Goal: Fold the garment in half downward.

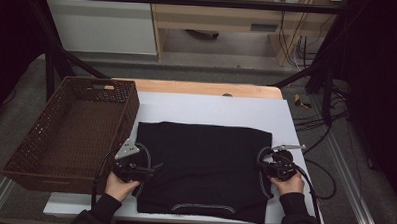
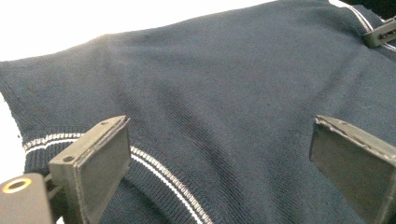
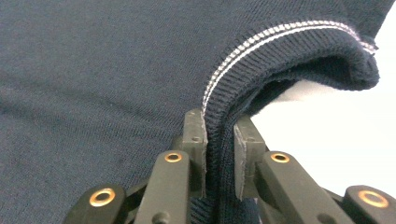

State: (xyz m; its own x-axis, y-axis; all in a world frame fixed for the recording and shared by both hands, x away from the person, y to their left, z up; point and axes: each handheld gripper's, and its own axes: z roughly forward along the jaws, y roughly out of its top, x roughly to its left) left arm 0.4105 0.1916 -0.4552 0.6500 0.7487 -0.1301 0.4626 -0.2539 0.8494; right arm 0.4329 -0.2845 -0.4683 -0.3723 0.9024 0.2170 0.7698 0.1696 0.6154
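A dark navy knitted sweater (image 1: 205, 152) lies flat on a white sheet (image 1: 211, 107), with a white-striped ribbed band along its near edge. My left gripper (image 1: 157, 166) is at the sweater's left edge. Its jaws stand wide open (image 2: 219, 140) just above the knit (image 2: 224, 79), with a striped ribbed band (image 2: 159, 170) below the left jaw and nothing between them. My right gripper (image 1: 261, 166) is at the sweater's right edge, shut (image 3: 219, 121) on a striped ribbed edge (image 3: 280, 42) that is lifted a little off the sheet.
An empty brown wicker basket (image 1: 100, 80) stands at the table's left, close to the sweater's left side. The wooden tabletop (image 1: 202, 88) shows beyond the sheet. Cables (image 1: 331, 121) hang off the right side. Black frame posts rise at the far corners.
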